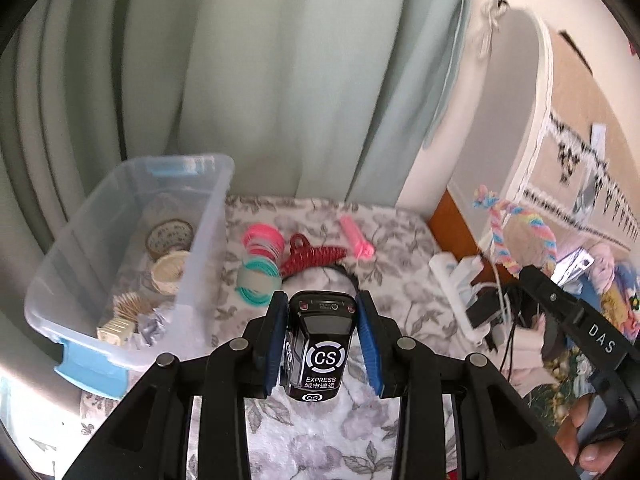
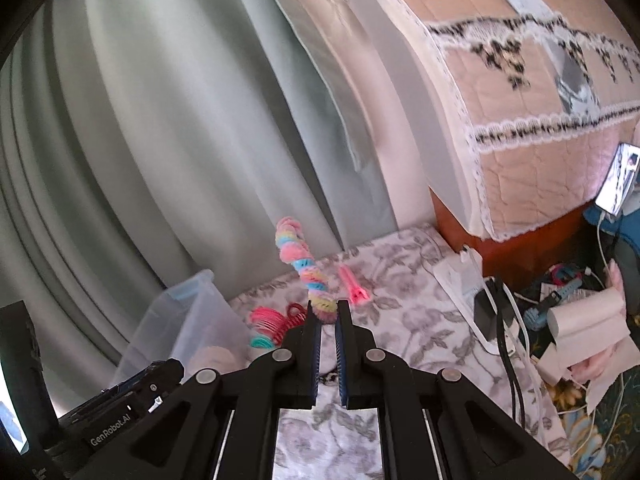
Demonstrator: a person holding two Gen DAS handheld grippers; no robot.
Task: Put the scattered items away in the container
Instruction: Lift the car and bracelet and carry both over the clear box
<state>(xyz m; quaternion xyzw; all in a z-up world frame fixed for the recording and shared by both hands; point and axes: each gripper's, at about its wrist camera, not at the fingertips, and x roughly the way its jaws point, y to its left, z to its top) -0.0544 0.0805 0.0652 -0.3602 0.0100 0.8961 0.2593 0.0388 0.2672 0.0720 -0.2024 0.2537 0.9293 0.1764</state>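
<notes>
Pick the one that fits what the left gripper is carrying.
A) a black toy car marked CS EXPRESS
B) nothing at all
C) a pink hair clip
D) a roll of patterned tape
A: in the left wrist view the left gripper has its blue-padded jaws on either side of the black toy car, lifted clear of the flowered cloth below.

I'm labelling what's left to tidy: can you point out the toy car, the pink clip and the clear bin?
toy car point(image 1: 320, 350): left wrist view, its roof logo.
pink clip point(image 1: 357, 238): left wrist view, mid-body.
clear bin point(image 1: 208, 224): left wrist view, right wall.
</notes>
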